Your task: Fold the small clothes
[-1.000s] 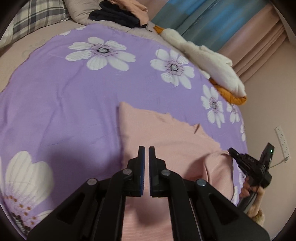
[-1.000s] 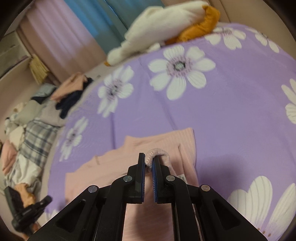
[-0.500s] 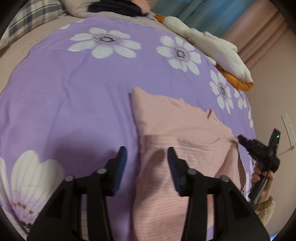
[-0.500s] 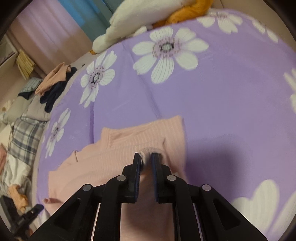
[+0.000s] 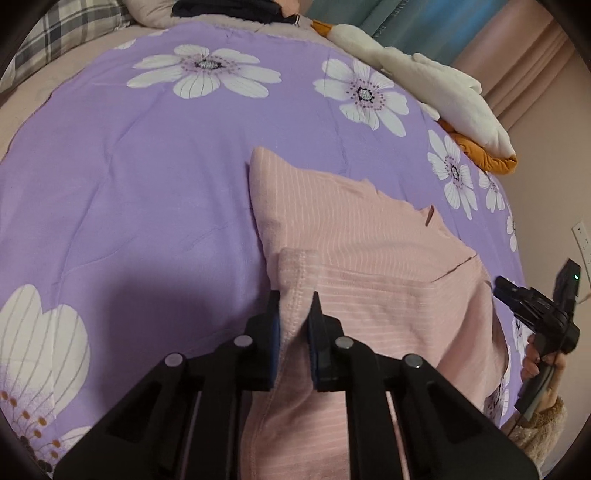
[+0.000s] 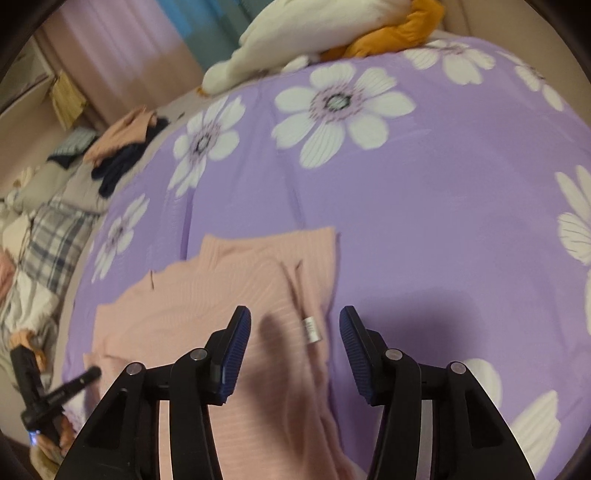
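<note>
The left gripper (image 5: 293,314) is pinching a raised, stitched edge of a pink ribbed garment (image 5: 369,258), its two black jaws pressing close together on the cloth between their blue pads. The right gripper (image 6: 295,325) is hovering with its jaws spread wide and nothing between them, just above the same pink garment (image 6: 207,306). A small white care label (image 6: 311,329) is showing on the garment between the open fingers. The garment is lying spread out, partly folded over itself, on a purple bedsheet (image 5: 147,166) printed with large white flowers. At the far edge of the bed a cream and orange plush toy (image 5: 436,85) is lying, with teal and pink curtains (image 5: 443,29) hanging behind it. A heap of dark and peach clothes (image 6: 122,147) is sitting beyond the sheet, beside a plaid pillow (image 6: 55,236).
</note>
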The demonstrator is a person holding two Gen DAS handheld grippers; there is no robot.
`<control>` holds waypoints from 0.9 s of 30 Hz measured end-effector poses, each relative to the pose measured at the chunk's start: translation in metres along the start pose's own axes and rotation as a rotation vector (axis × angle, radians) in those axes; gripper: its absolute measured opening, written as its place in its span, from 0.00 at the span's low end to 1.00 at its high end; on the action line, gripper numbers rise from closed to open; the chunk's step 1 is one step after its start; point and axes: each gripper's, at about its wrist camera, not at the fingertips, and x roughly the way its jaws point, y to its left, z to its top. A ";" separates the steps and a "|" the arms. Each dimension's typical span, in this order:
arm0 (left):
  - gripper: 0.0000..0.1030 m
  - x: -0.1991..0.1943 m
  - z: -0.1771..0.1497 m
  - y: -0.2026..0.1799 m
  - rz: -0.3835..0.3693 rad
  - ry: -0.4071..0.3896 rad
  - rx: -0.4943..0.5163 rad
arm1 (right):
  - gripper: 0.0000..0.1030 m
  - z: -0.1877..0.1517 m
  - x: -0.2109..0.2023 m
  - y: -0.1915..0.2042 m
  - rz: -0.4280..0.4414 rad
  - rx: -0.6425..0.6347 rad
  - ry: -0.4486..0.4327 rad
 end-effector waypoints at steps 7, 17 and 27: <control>0.08 -0.010 -0.003 -0.006 0.010 -0.031 0.008 | 0.07 -0.004 0.008 0.020 -0.080 -0.054 -0.038; 0.08 -0.013 -0.015 -0.003 0.005 0.004 -0.028 | 0.07 -0.007 -0.032 0.024 -0.059 -0.059 -0.137; 0.04 -0.036 -0.025 -0.007 0.011 -0.079 -0.024 | 0.07 -0.016 -0.047 0.027 -0.030 -0.040 -0.165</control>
